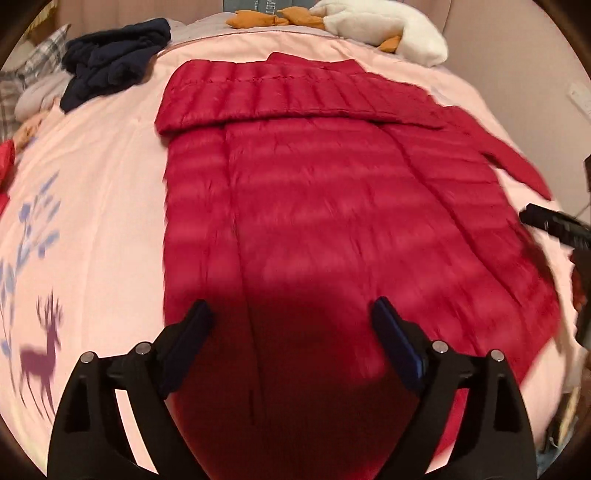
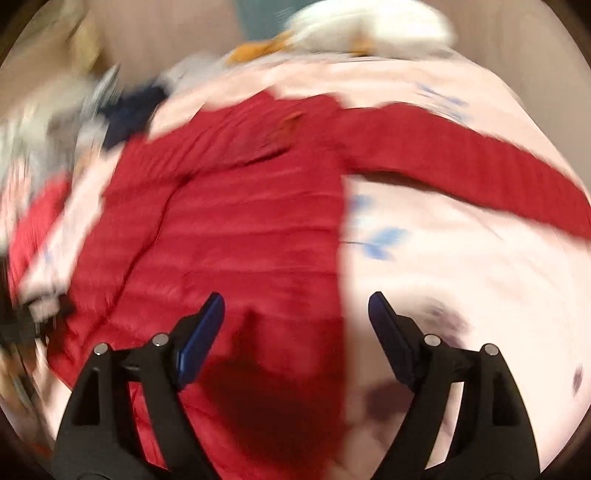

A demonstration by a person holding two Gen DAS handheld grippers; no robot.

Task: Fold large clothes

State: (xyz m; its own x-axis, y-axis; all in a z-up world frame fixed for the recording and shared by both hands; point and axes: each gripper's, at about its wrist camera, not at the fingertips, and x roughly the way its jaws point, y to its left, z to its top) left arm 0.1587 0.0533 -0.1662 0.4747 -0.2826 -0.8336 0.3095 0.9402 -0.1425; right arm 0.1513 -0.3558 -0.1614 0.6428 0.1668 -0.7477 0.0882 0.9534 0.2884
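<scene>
Red quilted puffer jacket (image 1: 325,206) was spread on pink printed bedsheet (image 1: 92,177). Left gripper (image 1: 291,314) and right gripper (image 2: 295,306) were held wide open, empty. Outstretched right sleeve (image 2: 461,155) should probably be folded inward, evenly.

- We see a big red puffy jacket (image 1: 314,206) lying flat on a pink bed cover (image 1: 103,177).
- One sleeve is folded across the top of the jacket. The other sleeve sticks out to the right.
- Our left gripper (image 1: 291,314) hangs over the bottom part of the jacket. Its two fingers stand wide apart and nothing is between them.
- The right gripper (image 1: 554,225) peeks in at the right edge, just beside the jacket.
- A dark blue bundle of clothes (image 1: 114,55) sits at the top left of the bed.
- A white and orange soft toy (image 1: 388,29) lies at the far end.
- A purple deer picture (image 1: 40,358) is printed on the cover.
</scene>
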